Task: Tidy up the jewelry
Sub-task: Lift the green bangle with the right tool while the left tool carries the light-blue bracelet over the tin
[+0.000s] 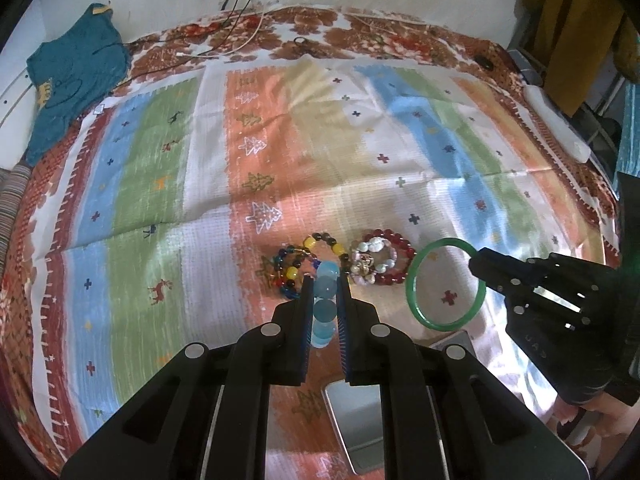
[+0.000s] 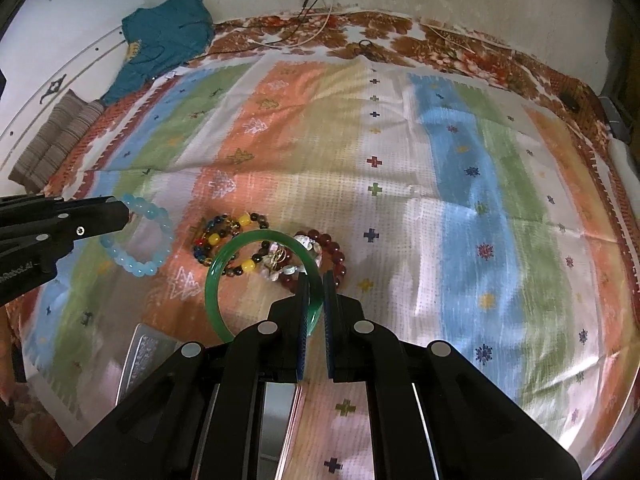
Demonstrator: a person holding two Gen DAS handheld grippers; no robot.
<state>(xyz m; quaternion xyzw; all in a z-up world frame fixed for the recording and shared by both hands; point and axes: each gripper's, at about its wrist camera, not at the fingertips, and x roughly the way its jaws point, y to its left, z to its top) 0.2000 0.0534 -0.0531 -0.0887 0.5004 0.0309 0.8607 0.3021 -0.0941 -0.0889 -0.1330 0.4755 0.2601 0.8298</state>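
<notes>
My left gripper [image 1: 325, 280] is shut on a light blue bead bracelet [image 1: 325, 306] and holds it above the cloth; it also shows in the right wrist view [image 2: 138, 242], hanging from the left gripper [image 2: 127, 213]. My right gripper [image 2: 316, 276] is shut on a green bangle [image 2: 224, 276], which also shows in the left wrist view [image 1: 416, 300] with the right gripper [image 1: 476, 264] at its upper right rim. On the cloth lie a multicoloured bead bracelet [image 1: 294, 270], a dark red bead bracelet [image 1: 394, 254] and a pale pearly bracelet [image 1: 370, 262].
A striped patterned cloth [image 1: 320, 140] covers the bed. A grey metal tray [image 1: 356, 420] lies near the front edge, also seen in the right wrist view [image 2: 144, 356]. A teal garment [image 1: 68, 76] lies at the back left. Cables [image 1: 240, 20] run along the back wall.
</notes>
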